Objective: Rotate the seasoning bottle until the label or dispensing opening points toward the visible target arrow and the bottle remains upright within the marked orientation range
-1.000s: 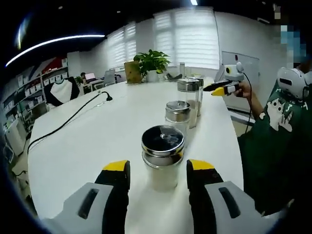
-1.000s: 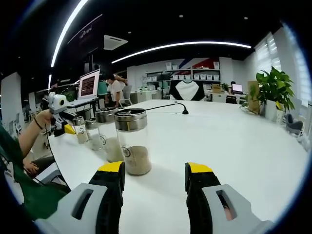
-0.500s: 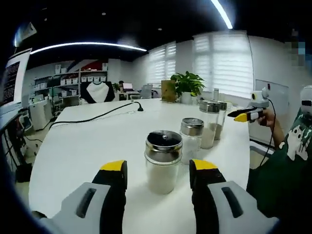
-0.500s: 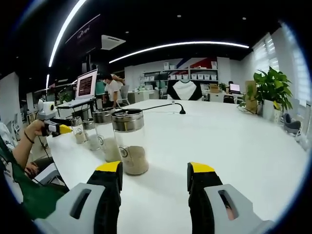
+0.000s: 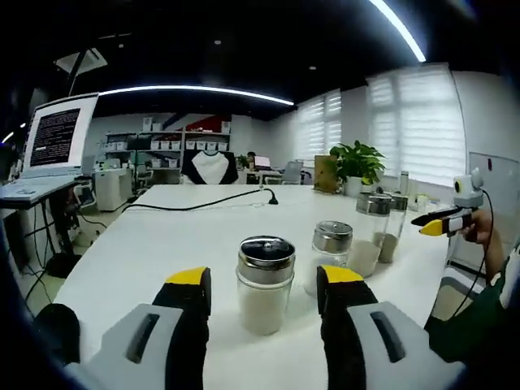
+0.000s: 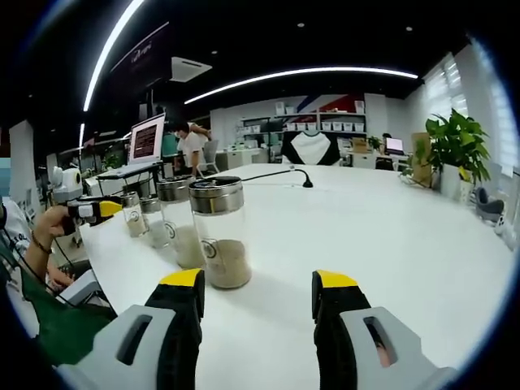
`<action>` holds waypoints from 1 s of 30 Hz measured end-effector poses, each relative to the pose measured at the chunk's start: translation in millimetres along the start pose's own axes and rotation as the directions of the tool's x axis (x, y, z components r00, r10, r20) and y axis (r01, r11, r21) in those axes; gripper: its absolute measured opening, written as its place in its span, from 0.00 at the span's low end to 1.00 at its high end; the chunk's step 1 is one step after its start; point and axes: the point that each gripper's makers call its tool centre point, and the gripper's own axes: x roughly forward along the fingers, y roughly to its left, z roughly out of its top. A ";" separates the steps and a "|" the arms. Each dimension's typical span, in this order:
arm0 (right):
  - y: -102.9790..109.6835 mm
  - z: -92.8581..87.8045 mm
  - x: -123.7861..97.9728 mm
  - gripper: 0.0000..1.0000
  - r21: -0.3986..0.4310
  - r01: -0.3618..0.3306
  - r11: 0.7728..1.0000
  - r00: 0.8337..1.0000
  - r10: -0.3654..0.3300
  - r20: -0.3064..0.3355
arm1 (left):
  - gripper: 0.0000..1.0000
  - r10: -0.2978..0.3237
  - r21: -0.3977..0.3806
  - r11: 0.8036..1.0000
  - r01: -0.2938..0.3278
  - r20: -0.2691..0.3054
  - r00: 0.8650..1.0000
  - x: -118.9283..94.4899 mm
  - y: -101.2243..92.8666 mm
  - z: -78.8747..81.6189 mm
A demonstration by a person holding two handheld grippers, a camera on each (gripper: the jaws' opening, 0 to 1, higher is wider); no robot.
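On the white table (image 5: 154, 244), a short glass seasoning bottle (image 5: 265, 283) with a steel lid and pale powder stands upright between the left gripper (image 5: 264, 291)'s released jaws. Three more jars (image 5: 357, 244) line up behind. The right gripper (image 6: 256, 294) gapes beside the tall jar (image 6: 218, 236).

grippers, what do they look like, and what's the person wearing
Each gripper, left and right, has two black jaws with yellow tips on grey slotted bodies. The person wears a dark green sleeve and a wristband.
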 end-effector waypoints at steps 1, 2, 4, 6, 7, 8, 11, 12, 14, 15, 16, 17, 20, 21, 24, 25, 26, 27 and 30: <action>-0.1 0.0 -0.1 0.53 0.000 0.000 1.000 1.000 0.000 0.001 | 0.56 0.013 -0.003 1.000 -0.013 0.002 1.000 1.8 -0.6 -0.8; -0.1 -0.1 -0.1 0.53 0.000 0.000 1.000 1.000 0.000 0.001 | 0.56 0.022 0.000 1.000 -0.022 0.010 1.000 3.5 -0.9 -0.8; -0.2 -0.9 -0.2 0.53 0.001 0.002 1.000 1.000 -0.002 0.000 | 0.55 0.055 -0.008 0.998 -0.055 0.026 0.998 7.6 1.4 -3.4; -0.1 -1.0 -0.8 0.53 0.002 0.003 1.000 1.000 -0.003 0.001 | 0.55 0.114 -0.024 0.993 -0.113 0.023 0.993 8.6 7.8 -7.2; 0.0 -1.0 -1.0 0.53 0.001 0.003 1.000 1.000 -0.003 0.002 | 0.55 0.117 -0.011 0.993 -0.117 0.041 0.992 9.7 7.4 -5.9; 0.1 -1.0 -1.2 0.53 0.002 0.003 1.000 1.000 -0.003 0.002 | 0.55 0.115 -0.015 0.993 -0.115 0.040 0.993 10.6 6.8 -6.5; 0.5 -1.4 -1.9 0.53 0.002 0.005 1.000 1.000 -0.005 0.002 | 0.53 0.110 -0.040 0.993 -0.109 0.042 0.993 12.9 5.4 -7.3; 0.6 -1.5 -2.0 0.53 0.003 0.005 1.000 1.000 -0.005 0.002 | 0.52 0.119 -0.051 0.992 -0.116 0.050 0.992 13.5 5.8 -6.7; -2.0 -1.2 -1.5 0.53 0.004 0.006 1.000 1.000 -0.006 0.001 | 0.51 0.125 -0.063 0.991 -0.121 0.056 0.991 14.7 5.9 -6.0; -2.0 -1.3 -1.4 0.53 0.004 0.005 1.000 1.000 -0.005 0.001 | 0.50 0.124 -0.067 0.991 -0.120 0.060 0.990 15.3 5.6 -5.1; -1.9 -1.3 -1.4 0.53 0.005 0.005 1.000 1.000 -0.005 0.001 | 0.49 0.123 -0.066 0.991 -0.119 0.063 0.990 16.2 5.3 -4.3; -1.7 -1.4 -1.3 0.53 0.005 0.005 1.000 1.000 -0.005 0.001 | 0.47 0.130 -0.067 0.990 -0.126 0.066 0.989 16.2 5.9 -3.8; -1.7 -1.4 -1.5 0.53 0.004 0.005 1.000 1.000 -0.005 0.001 | 0.40 0.125 -0.085 0.989 -0.119 0.068 0.990 16.2 3.6 -3.4; -1.8 -1.4 -1.5 0.53 0.005 0.005 1.000 1.000 -0.005 0.001 | 0.37 0.119 -0.091 0.989 -0.113 0.065 0.991 16.5 2.0 -4.2; -2.9 -1.2 -1.4 0.53 0.007 0.007 1.000 1.000 -0.007 0.002 | 0.36 0.119 -0.039 0.992 -0.117 0.062 0.991 16.8 -1.2 -6.0; -3.2 -1.1 -1.4 0.53 0.007 0.007 1.000 1.000 -0.007 0.002 | 0.36 0.118 -0.039 0.993 -0.115 0.063 0.991 16.1 -1.3 -5.8; -3.4 -1.2 -1.5 0.53 0.007 0.007 1.000 1.000 -0.007 0.002 | 0.35 0.109 -0.039 0.994 -0.106 0.063 0.992 15.5 -2.1 -5.6; -3.6 -1.5 -1.7 0.53 0.008 0.007 1.000 1.000 -0.007 0.002 | 0.35 0.103 -0.037 0.994 -0.100 0.065 0.993 15.4 -2.7 -5.5; -4.2 -2.2 -1.6 0.53 0.010 0.009 1.000 1.000 -0.009 0.000 | 0.35 0.100 -0.038 0.995 -0.097 0.073 0.992 14.4 -4.1 -5.6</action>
